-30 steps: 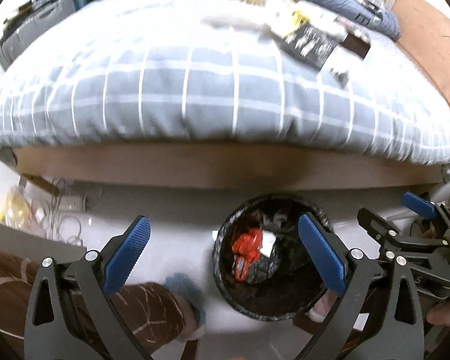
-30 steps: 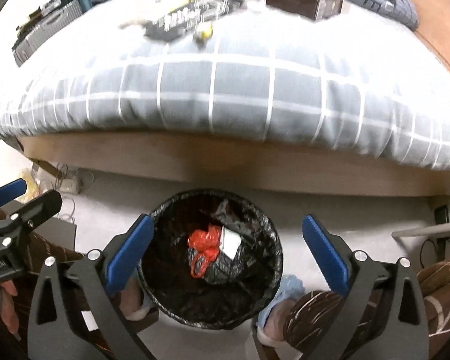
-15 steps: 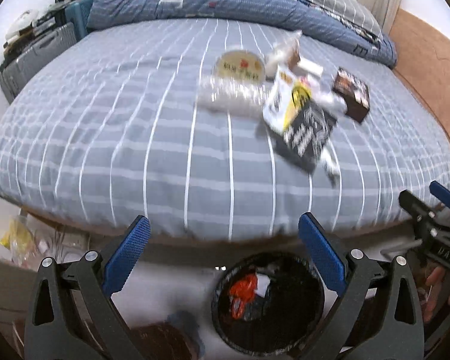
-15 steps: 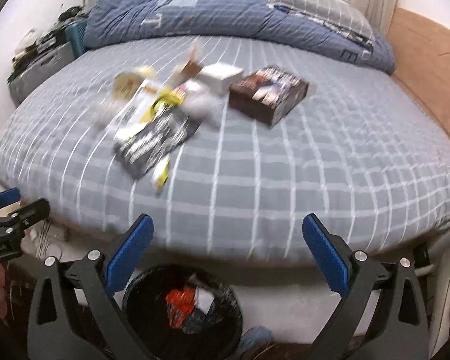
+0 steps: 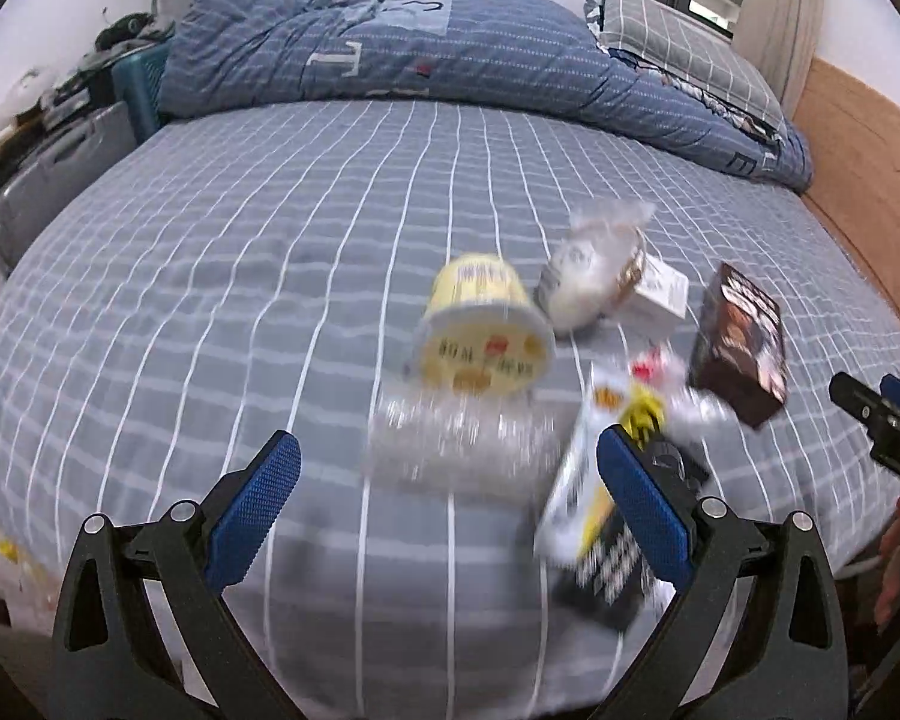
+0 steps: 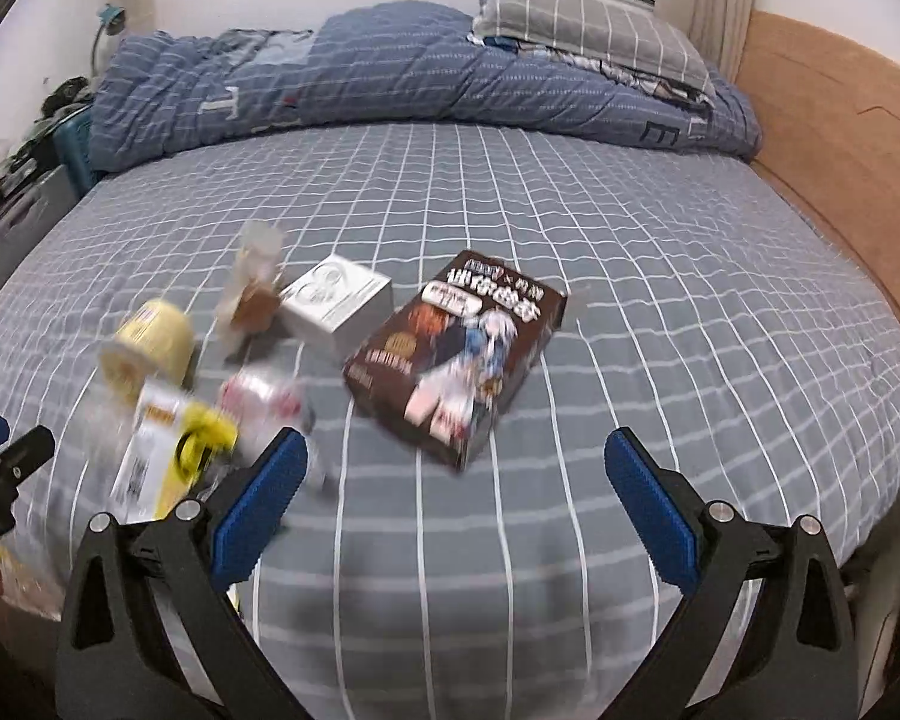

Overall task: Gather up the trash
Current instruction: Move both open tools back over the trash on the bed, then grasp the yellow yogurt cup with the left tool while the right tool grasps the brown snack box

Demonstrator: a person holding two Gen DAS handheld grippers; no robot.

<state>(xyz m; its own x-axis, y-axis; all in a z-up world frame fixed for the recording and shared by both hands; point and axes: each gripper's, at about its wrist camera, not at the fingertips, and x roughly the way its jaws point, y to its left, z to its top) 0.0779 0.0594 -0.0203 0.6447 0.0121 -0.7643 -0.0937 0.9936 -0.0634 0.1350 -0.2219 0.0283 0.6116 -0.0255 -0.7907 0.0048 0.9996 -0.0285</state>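
Trash lies scattered on the grey checked bed [image 5: 270, 276]. A yellow noodle cup [image 5: 483, 330] lies on its side, with a clear plastic bottle [image 5: 462, 444] in front of it. My left gripper [image 5: 450, 498] is open just before that bottle. A black, white and yellow wrapper [image 5: 612, 534] lies by its right finger. A brown box [image 6: 456, 354], a white box [image 6: 339, 300] and a crumpled clear wrapper [image 6: 252, 282] show in the right wrist view. My right gripper [image 6: 450, 498] is open, empty, just in front of the brown box.
A rumpled blue duvet [image 5: 450, 54] and a grey pillow [image 6: 582, 18] fill the far side of the bed [image 6: 690, 300]. A wooden headboard [image 6: 840, 114] runs along the right. Suitcases and clutter [image 5: 48, 138] stand at the left.
Both grippers have lifted from over the black bin on the floor up to the bed top. The bin has dropped out of view, and the trash now lies close in front.
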